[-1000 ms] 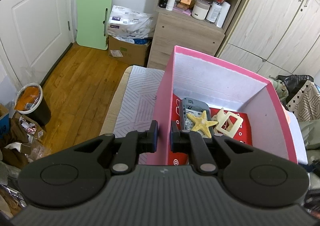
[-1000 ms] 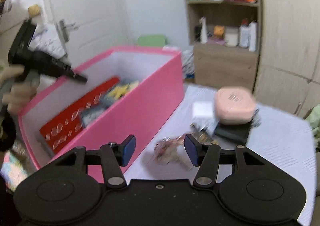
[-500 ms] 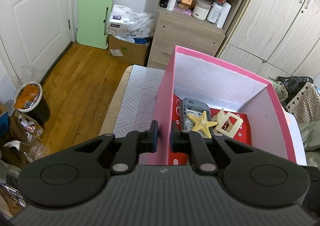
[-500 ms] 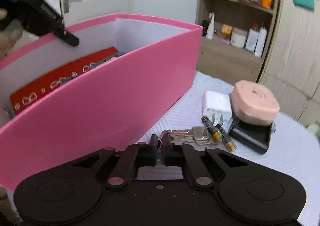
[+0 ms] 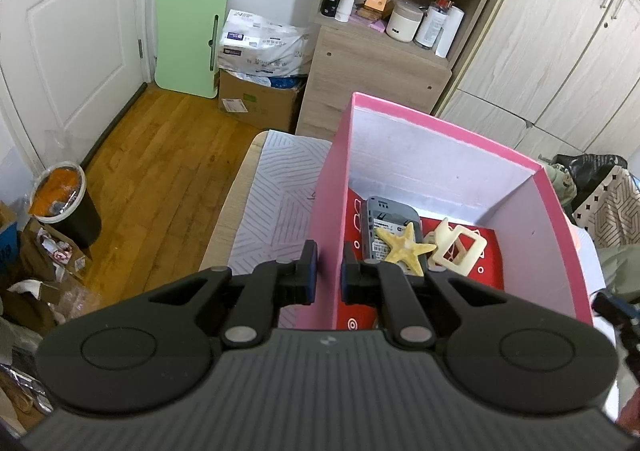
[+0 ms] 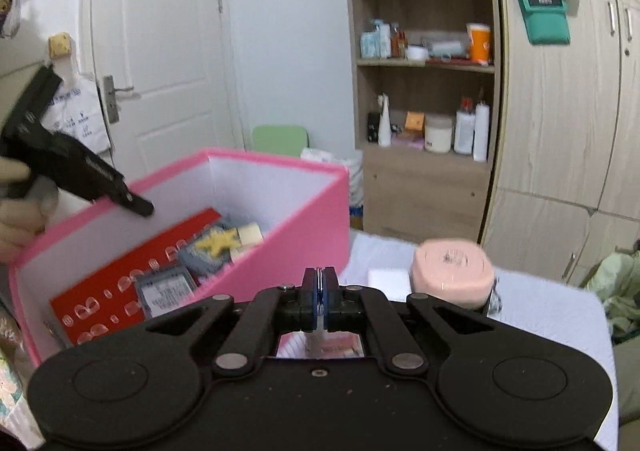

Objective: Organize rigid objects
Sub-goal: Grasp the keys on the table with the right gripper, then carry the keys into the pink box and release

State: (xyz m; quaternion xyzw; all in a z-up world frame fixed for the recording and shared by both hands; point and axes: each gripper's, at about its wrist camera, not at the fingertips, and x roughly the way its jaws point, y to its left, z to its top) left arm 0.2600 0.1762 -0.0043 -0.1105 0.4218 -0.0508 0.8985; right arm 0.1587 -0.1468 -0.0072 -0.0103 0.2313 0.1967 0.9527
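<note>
The surface under a pale, line-patterned cover carried everything, and on it stood the pink box, the biggest of the task's things, open at the top with white inner walls. Your left tool was clamped on the box's near-left wall, one finger outside and one inside, the jaws nearly together with only the wall between them. Flat on the box floor lay a red card printed with pale oval shapes, and resting on it were a grey phone-like device, a cream square frame and a yellow starfish, the starfish lying on top of the grey device and just beside the frame. Outside the box, on the cover to its right in the right wrist view, sat a pink rounded case with a white block just beside it. Your right tool was fully closed, pad against pad, raised in front of the box's near wall; whether it pinched anything thin I cannot tell.
</note>
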